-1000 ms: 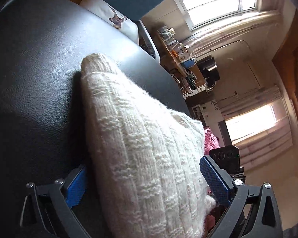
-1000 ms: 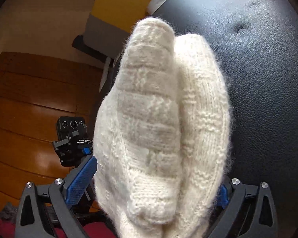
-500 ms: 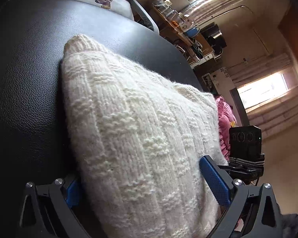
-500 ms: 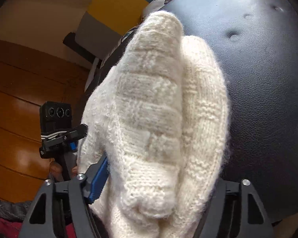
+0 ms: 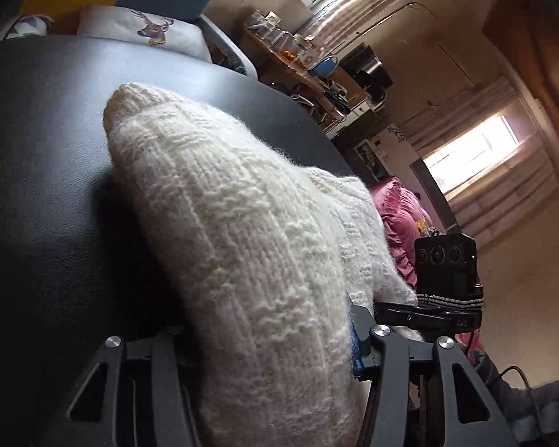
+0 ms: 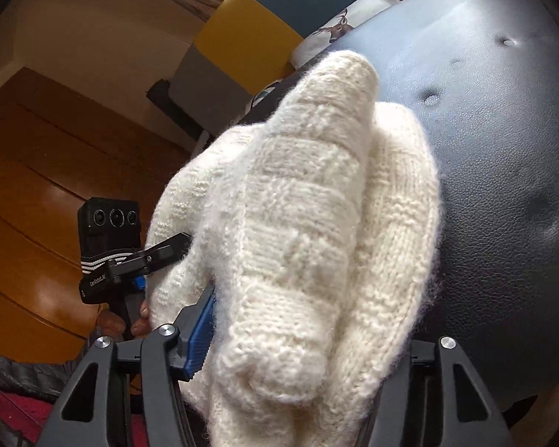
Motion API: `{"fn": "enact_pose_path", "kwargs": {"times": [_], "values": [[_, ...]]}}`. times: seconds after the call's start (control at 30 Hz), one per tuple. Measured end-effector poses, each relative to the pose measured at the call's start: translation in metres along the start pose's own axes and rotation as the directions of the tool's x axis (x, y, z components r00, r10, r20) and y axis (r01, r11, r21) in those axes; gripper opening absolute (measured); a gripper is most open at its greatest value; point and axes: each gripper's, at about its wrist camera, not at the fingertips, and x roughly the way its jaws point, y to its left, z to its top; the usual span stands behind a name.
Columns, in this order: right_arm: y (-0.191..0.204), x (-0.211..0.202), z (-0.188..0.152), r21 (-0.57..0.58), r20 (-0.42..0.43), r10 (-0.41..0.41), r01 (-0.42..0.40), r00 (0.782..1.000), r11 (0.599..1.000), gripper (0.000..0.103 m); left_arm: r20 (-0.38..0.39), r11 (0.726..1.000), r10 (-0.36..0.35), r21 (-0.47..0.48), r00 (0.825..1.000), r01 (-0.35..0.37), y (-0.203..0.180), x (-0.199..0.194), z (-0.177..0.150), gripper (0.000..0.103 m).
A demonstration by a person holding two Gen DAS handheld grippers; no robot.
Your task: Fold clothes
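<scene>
Sweater [image 5: 249,246] clamped by left gripper [image 5: 268,339] & right gripper [image 6: 302,339], over black seat [image 6: 503,149]

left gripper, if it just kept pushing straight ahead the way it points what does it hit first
The cream knitted garment already clamped in the left gripper; past its far end, probably the black leather seat, though depth is unclear.

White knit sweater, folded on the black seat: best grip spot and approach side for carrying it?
Grip the near thick folded edge of the white knit sweater, coming in low from the seat's open front edge, one gripper toward each end. The stacked layers bulge there, so closed fingers catch every layer. Both the left gripper and right gripper are already clamped there; the far end tapers on the black seat.
</scene>
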Motion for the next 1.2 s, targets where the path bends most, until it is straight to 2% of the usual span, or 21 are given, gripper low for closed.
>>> {"fn": "enact_pose_path", "kwargs": {"times": [0.2,0.33,0.43,0.57,0.63,0.7,0.73,0.8,0.83,0.9,0.93,1.0,1.07,1.13,1.2], "values": [[-0.012,-0.051,0.006,0.019,0.114,-0.01,0.008,0.993,1.0,0.059,-0.048,0.986,-0.068,0.151,0.997,0.074,-0.053,0.035,0.035,0.053],[-0.025,-0.097,0.013,0.044,0.226,-0.043,0.034,0.973,0.998,0.059,-0.094,0.966,-0.105,0.228,0.99,0.124,-0.089,0.078,0.068,0.053],[-0.035,-0.138,0.024,0.041,0.323,-0.097,0.089,0.941,0.995,0.059,-0.113,0.939,-0.144,0.298,0.983,0.172,-0.126,0.111,0.102,0.053],[-0.056,-0.187,0.037,0.075,0.435,-0.177,0.161,0.883,0.984,0.059,-0.15,0.897,-0.173,0.384,0.973,0.219,-0.169,0.166,0.15,0.053],[-0.081,-0.197,0.04,0.132,0.437,-0.238,0.2,0.867,0.971,0.059,-0.179,0.888,-0.124,0.418,0.976,0.189,-0.179,0.202,0.165,0.056],[-0.111,-0.189,0.037,0.21,0.39,-0.304,0.238,0.869,0.948,0.059,-0.207,0.884,-0.007,0.456,0.978,0.103,-0.175,0.242,0.17,0.058],[-0.126,-0.179,0.033,0.244,0.35,-0.343,0.269,0.871,0.932,0.059,-0.226,0.883,0.07,0.467,0.972,0.045,-0.167,0.263,0.171,0.059],[-0.15,-0.163,0.022,0.291,0.297,-0.392,0.308,0.871,0.906,0.06,-0.266,0.886,0.229,0.456,0.936,-0.087,-0.141,0.3,0.169,0.063],[-0.153,-0.162,0.016,0.285,0.321,-0.375,0.289,0.87,0.914,0.06,-0.265,0.901,0.232,0.421,0.936,-0.105,-0.128,0.304,0.17,0.071],[-0.173,-0.18,0.014,0.277,0.327,-0.364,0.28,0.872,0.919,0.057,-0.273,0.945,0.164,0.319,0.948,-0.071,-0.112,0.295,0.18,0.071],[-0.175,-0.181,0.014,0.272,0.32,-0.369,0.288,0.873,0.918,0.057,-0.268,0.953,0.149,0.296,0.952,-0.066,-0.108,0.289,0.183,0.072],[-0.17,-0.185,0.012,0.258,0.302,-0.398,0.328,0.866,0.909,0.057,-0.214,0.939,0.178,0.33,0.96,-0.1,-0.114,0.272,0.187,0.071],[-0.149,-0.197,0.009,0.225,0.319,-0.453,0.398,0.832,0.89,0.057,-0.129,0.92,0.196,0.368,0.972,-0.137,-0.122,0.249,0.191,0.07],[-0.116,-0.22,0.012,0.149,0.389,-0.484,0.465,0.784,0.873,0.058,-0.059,0.913,0.162,0.388,0.985,-0.127,-0.129,0.225,0.192,0.071],[-0.076,-0.224,0.034,0.037,0.447,-0.478,0.518,0.756,0.854,0.059,-0.022,0.892,0.162,0.431,0.987,-0.137,-0.141,0.216,0.188,0.077]]}}
